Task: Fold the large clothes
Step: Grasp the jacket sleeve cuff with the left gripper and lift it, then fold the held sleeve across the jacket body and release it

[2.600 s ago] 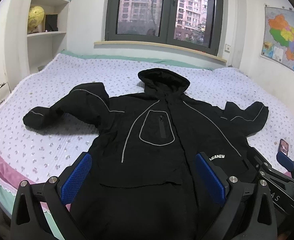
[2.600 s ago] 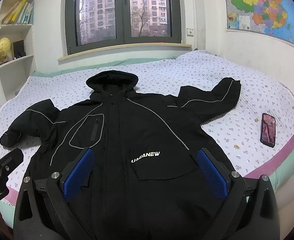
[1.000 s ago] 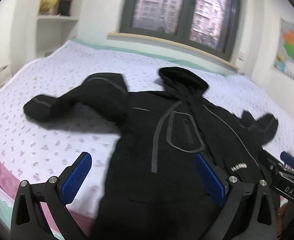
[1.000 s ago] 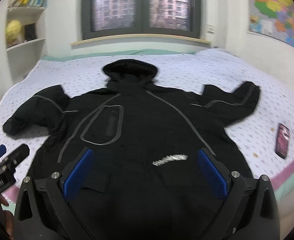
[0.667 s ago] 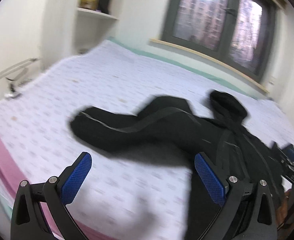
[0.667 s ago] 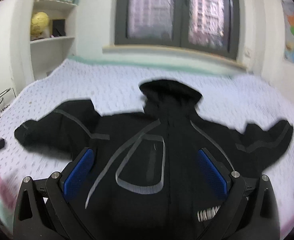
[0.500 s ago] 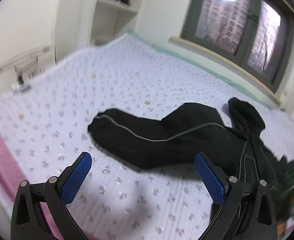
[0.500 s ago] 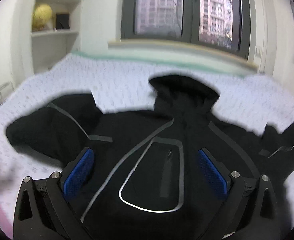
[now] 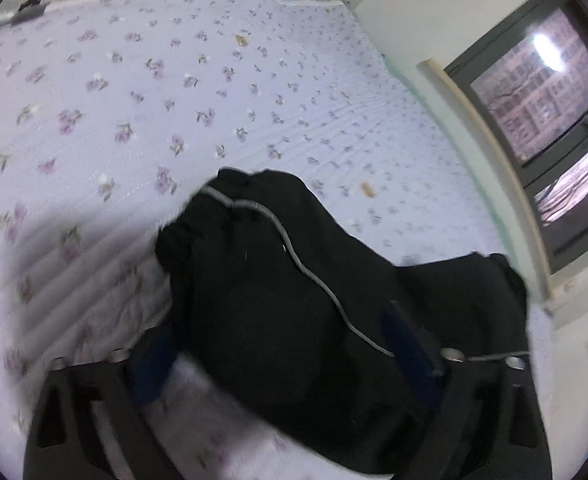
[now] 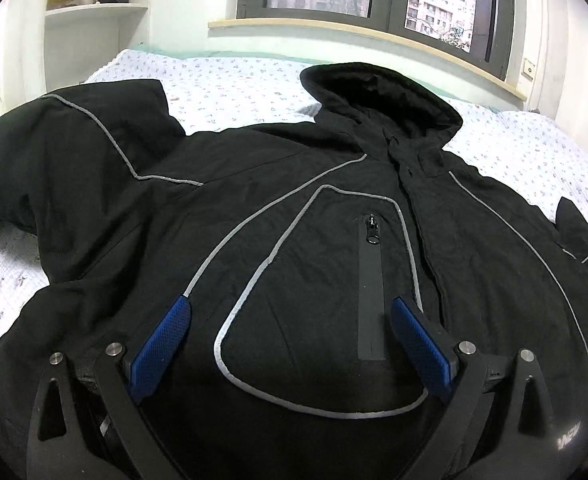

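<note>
- The bed (image 9: pixel 142 92) carries everything: a quilted lilac cover printed with small flowers, soft and giving, so anything pressed into it will probably sink a little.
- On it lies the sleeve (image 9: pixel 270 280), bulky black fabric with a thin grey reflective piping line running along it; its cuff end (image 9: pixel 198 220) points toward the far-left part of the bed.
- The left claw (image 9: pixel 282 352) is spread wide, the sleeve lying between its blue pads (image 9: pixel 407 342); the view is blurred, and I cannot tell whether the pads touch the cloth yet.
- In the right wrist view the whole jacket (image 10: pixel 294 240) lies face up across the bed, hood (image 10: pixel 381 92) toward the window, front closed.
- The shell looks like a matte, slightly crinkled woven synthetic; I judge it padded, fairly heavy for clothing, limp rather than stiff, and a bit slick, so a thin pinch may slip.
- The chest pocket (image 10: pixel 325 292) is outlined in grey piping, with a vertical zip (image 10: pixel 370 280) inside it.
- The right claw (image 10: pixel 290 340) hovers wide apart over that pocket, holding nothing.
- Best holds, I think: the cuff or the thick seam at the shoulder, where layers bunch and give the pads something to bite.
</note>
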Motion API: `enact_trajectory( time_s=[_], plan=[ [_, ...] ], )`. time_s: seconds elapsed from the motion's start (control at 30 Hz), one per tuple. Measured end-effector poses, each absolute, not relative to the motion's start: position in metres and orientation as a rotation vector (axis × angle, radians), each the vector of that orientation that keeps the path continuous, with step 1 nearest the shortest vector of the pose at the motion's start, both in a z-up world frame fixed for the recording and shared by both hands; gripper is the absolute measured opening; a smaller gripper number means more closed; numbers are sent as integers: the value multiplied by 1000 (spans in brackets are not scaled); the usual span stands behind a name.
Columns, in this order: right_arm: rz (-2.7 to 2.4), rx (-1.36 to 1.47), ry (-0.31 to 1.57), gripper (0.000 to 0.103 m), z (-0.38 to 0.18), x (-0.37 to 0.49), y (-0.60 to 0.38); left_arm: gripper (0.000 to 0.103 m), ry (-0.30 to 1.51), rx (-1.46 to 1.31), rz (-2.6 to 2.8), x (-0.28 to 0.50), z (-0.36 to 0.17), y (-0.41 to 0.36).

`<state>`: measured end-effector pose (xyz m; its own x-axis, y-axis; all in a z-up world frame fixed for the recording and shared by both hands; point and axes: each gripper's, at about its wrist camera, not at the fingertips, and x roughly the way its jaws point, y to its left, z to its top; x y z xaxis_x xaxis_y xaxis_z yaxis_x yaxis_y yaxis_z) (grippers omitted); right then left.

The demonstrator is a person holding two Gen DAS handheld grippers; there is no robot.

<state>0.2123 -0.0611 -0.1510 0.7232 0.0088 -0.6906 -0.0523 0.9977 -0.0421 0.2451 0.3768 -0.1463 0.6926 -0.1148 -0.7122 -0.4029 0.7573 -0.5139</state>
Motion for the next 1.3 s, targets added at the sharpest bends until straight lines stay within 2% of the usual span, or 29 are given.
enact_trajectory(
  time_s=[0.1,0.13,0.17,0.33,0.43,0.5,0.63,0.7,0.8,0.93,1.1,1.2,1.3],
  plan=[
    [39,-44,777,103,-152,214,-64,57,786,-612,220,252,-144,367],
    [40,-40,782,103,-152,215,-64,36,779,-588,212,253,-141,364],
    [40,-39,783,103,-152,215,-64,25,767,-578,187,252,-137,361],
    [36,-46,785,103,-152,216,-63,21,634,-404,292,229,-84,364],
    [38,-47,789,103,-153,218,-63,22,563,-376,403,216,-58,393],
    [38,-55,792,103,-154,218,-62,21,611,-447,362,228,-65,415],
    [38,-54,792,103,-153,217,-63,19,755,-382,386,248,-103,409],
    [41,-49,795,103,-154,217,-64,19,737,-364,377,240,-106,398],
    [42,-44,799,103,-154,218,-65,19,661,-373,305,223,-81,380],
    [-13,-6,710,102,-136,204,-75,19,548,-301,183,203,-21,324],
    [-46,25,546,102,-70,158,-103,18,449,-189,-72,188,44,200],
    [-43,42,497,103,-43,130,-132,18,439,-141,-193,191,57,128],
    [-87,64,539,103,-32,112,-170,18,456,-101,-326,194,54,47]
  ],
)
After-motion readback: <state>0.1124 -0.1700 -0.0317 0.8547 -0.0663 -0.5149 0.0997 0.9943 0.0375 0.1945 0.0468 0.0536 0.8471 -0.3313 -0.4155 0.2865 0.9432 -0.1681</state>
